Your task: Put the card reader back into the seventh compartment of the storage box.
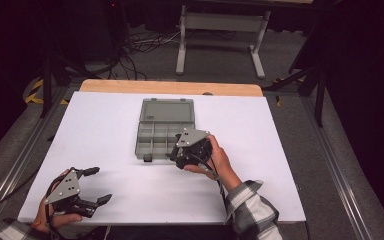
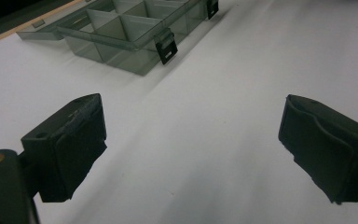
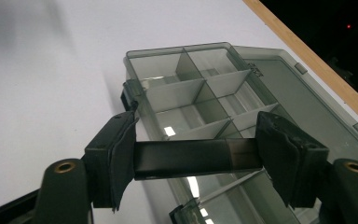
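Right gripper held a dark translucent divider strip over the open grey plastic compartment box.
Its jaws clamped the strip's ends above the box's near compartments; the left gripper, jaws apart and empty, sat well left of the box on the white table.

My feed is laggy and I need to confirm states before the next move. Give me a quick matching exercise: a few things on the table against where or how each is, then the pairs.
Things:
1. left gripper
2. right gripper
3. organizer box
4. box lid

States:
A. folded open, lying flat behind the compartments
B. jaws wide apart above bare white table
C. shut on a dark divider strip above the compartments
D. sits mid-table, compartments look bare

Pairs: 1-B, 2-C, 3-D, 4-A
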The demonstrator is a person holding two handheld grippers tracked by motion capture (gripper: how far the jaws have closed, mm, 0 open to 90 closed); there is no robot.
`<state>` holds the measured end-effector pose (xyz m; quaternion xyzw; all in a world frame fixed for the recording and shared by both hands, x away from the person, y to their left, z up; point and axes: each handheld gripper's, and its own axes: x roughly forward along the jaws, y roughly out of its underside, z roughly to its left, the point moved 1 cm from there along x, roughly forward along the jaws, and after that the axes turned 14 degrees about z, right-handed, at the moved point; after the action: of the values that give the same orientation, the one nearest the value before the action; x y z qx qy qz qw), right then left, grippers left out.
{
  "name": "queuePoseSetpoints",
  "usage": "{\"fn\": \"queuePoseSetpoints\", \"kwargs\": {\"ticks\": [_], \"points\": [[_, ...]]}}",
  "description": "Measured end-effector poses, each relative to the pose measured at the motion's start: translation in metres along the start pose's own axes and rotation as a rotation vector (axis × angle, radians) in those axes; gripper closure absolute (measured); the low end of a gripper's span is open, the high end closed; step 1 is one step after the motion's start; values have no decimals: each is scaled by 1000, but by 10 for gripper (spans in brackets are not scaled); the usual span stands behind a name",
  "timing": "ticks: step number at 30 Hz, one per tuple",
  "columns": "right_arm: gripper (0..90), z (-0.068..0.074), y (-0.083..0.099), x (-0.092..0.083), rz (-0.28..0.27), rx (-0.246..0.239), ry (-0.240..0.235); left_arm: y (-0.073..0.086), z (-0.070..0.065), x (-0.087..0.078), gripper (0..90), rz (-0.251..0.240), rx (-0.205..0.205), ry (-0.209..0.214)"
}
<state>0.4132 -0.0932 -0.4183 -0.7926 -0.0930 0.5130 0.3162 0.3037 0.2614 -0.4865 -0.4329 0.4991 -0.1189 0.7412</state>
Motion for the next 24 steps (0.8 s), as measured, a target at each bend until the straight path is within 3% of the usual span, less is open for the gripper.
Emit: {"fn": "queuePoseSetpoints", "kwargs": {"ticks": [7, 20, 24], "points": [[315, -11, -7, 11, 12, 34, 10, 0, 2, -2, 84, -23, -21, 2], [315, -19, -8, 30, 49, 87, 23, 0, 2, -2, 83, -16, -19, 3], [315, -20, -6, 31, 47, 106, 26, 0, 0, -1, 83, -2, -1, 3]]}}
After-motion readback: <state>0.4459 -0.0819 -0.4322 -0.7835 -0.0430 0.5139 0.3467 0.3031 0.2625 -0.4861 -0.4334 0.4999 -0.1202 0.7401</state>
